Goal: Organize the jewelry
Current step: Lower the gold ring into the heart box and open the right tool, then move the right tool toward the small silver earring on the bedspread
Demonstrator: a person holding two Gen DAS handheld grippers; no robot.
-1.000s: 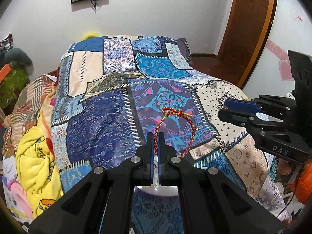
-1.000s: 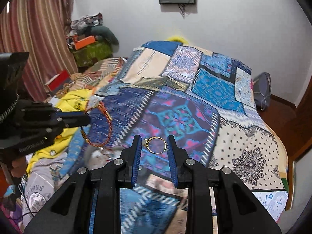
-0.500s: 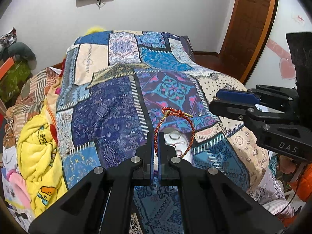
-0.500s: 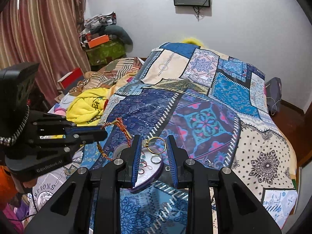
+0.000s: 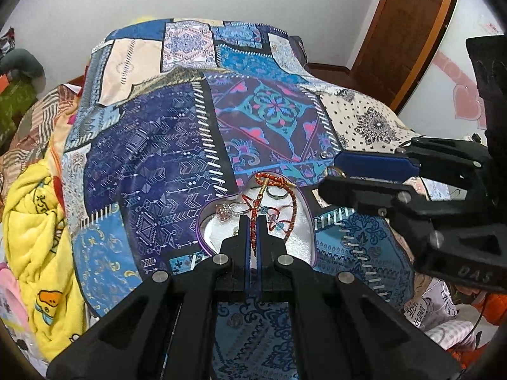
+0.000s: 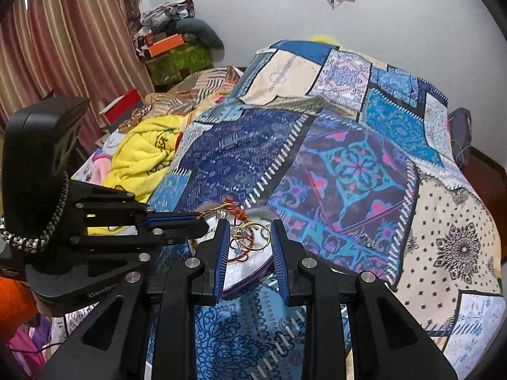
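Observation:
A heart-shaped purple-rimmed jewelry box (image 5: 202, 221) with a white lining lies on the patchwork bedspread; it also shows in the right wrist view (image 6: 253, 280). Several rings and trinkets lie inside. My left gripper (image 5: 253, 221) is shut on a red-and-gold cord bracelet (image 5: 293, 204) and holds it over the box. My right gripper (image 6: 249, 234) is shut on a gold ring (image 6: 258, 236), held just above the box's right side, close to the left gripper (image 6: 202, 220).
The patchwork bedspread (image 5: 152, 145) covers the bed. A yellow blanket (image 5: 35, 221) is heaped at the left edge. A wooden door (image 5: 408, 25) stands at the right. Boxes and bags (image 6: 171, 47) pile by the striped curtain (image 6: 63, 31).
Both grippers have come down and forward over the bed. The jewelry box came into view below them, and the bracelet and ring now hang just above it.

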